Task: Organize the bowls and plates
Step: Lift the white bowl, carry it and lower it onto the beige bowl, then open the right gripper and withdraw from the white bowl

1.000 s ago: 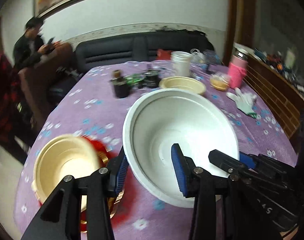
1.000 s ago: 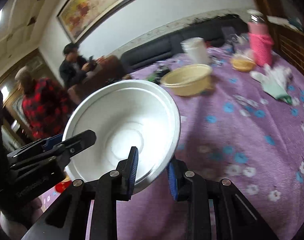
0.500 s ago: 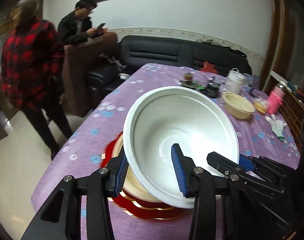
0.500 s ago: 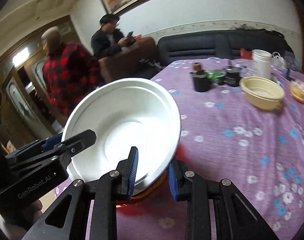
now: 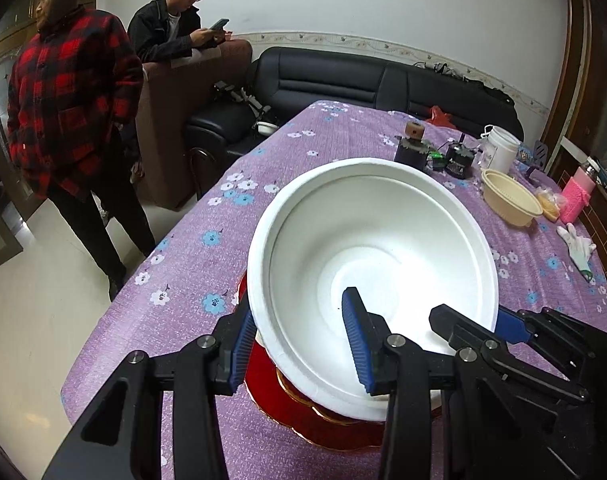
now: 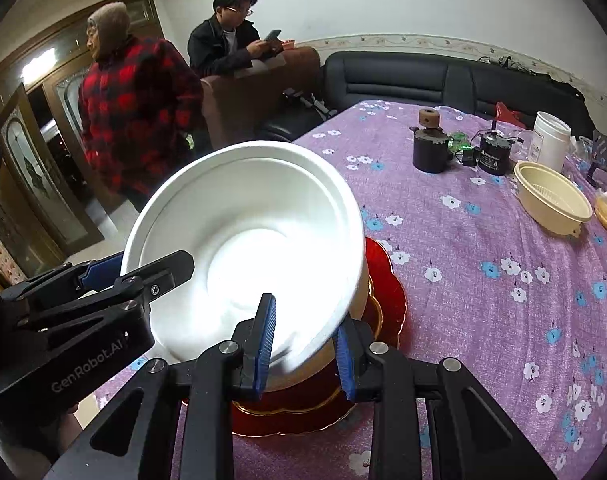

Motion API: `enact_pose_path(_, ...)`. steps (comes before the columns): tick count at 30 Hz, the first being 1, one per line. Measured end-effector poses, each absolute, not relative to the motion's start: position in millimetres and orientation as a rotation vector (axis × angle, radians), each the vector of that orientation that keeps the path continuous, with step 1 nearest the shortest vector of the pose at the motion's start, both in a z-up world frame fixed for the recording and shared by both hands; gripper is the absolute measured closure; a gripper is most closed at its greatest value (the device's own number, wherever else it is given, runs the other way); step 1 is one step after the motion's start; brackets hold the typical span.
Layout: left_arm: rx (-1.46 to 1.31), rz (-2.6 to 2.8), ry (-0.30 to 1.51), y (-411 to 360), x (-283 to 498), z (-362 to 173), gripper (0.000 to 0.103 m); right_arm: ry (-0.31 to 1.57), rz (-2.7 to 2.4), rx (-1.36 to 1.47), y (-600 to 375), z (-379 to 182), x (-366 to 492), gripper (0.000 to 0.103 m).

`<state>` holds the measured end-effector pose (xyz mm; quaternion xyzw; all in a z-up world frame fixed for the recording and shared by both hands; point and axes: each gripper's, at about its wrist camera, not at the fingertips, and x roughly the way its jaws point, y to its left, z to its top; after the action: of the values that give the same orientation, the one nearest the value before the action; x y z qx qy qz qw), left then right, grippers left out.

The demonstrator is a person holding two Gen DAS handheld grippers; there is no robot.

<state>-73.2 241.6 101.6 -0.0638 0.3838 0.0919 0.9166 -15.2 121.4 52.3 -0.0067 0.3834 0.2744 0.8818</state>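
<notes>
- Left tool (image 5: 299, 344) pinches the near rim of the white bowl (image 5: 375, 264), one finger inside, one outside
- Right tool (image 6: 303, 344) pinches the same bowl's rim at its other side
- Bowl tilts over the red plate (image 6: 387, 280) near the counter (image 6: 483, 300) edge
- Beige bowl (image 6: 551, 196) stands well apart, open cloth between
</notes>
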Motion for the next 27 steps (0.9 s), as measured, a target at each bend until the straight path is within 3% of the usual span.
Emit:
enact_pose_path(6,-0.131,0.202,0.815,245.4,-70.8,95.1,0.061,0.795,0.569,-0.025,123.8,51.7,-14.4,0.072)
enact_pose_path(9,-0.144,0.211,0.812,247.6,-72.3,96.4,0.054,0.786,0.561,-0.043,125.7,53.5,-17.1,0.069)
enact_pose_path(14,-0.157,0.233,0.793,252.3,-79.7,101.8,0.050,0.751,0.543,-0.033,123.2,56.1,-20.0,0.044)
enact_pose_path(17,-0.179,0.233,0.783,257.0,-86.2,104.3,0.042,0.736,0.535,-0.016,118.5,56.2,-19.2,0.032)
enact_pose_path(27,-0.201,0.232,0.719,256.7,-109.9,117.7,0.026,0.652,0.504,0.104,88.0,75.8,-30.8,0.022)
